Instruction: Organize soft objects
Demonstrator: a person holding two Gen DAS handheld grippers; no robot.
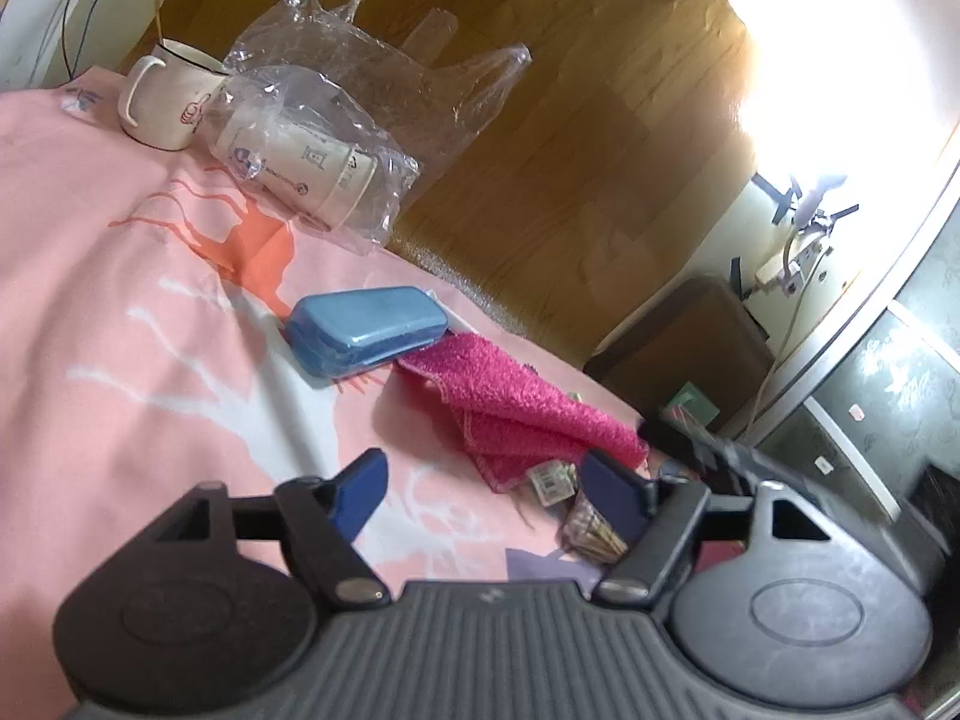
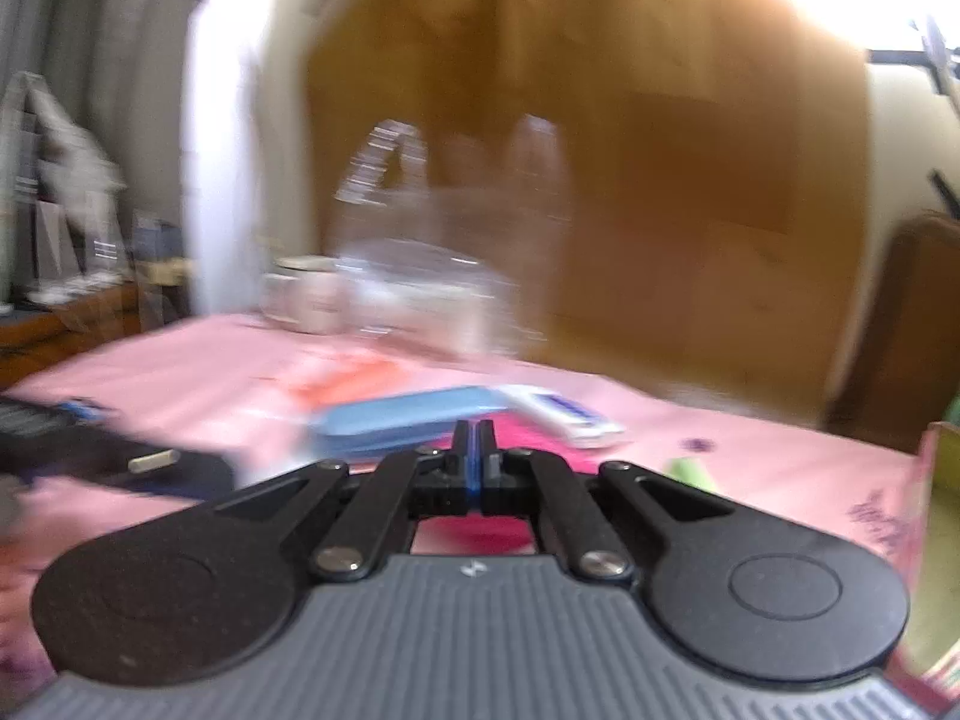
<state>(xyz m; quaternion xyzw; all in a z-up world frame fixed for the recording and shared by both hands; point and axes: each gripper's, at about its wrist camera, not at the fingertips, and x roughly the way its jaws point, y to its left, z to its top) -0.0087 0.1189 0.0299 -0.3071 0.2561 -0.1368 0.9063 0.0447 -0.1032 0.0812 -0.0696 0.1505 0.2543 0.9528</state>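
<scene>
A magenta towel (image 1: 516, 402) lies folded and partly tented on the pink patterned cloth (image 1: 120, 300), its far end against a blue hard case (image 1: 366, 330). My left gripper (image 1: 486, 462) hovers just before the towel's near edge, jaws open, with nothing between the blue pads. The towel's right corner rises to a dark blurred shape, my right gripper (image 1: 678, 432). In the right wrist view the right gripper (image 2: 474, 426) has its pads pressed together at the towel (image 2: 528, 439), apparently pinching its edge, with the blue case (image 2: 408, 414) just beyond.
A white mug (image 1: 165, 96) and a clear plastic bag (image 1: 372, 60) holding paper cups (image 1: 294, 162) stand at the far edge. Small paper packets (image 1: 549, 480) lie under the towel's near corner. A white box (image 2: 564, 411) lies beside the case. A brown chair (image 1: 678, 336) stands past the edge.
</scene>
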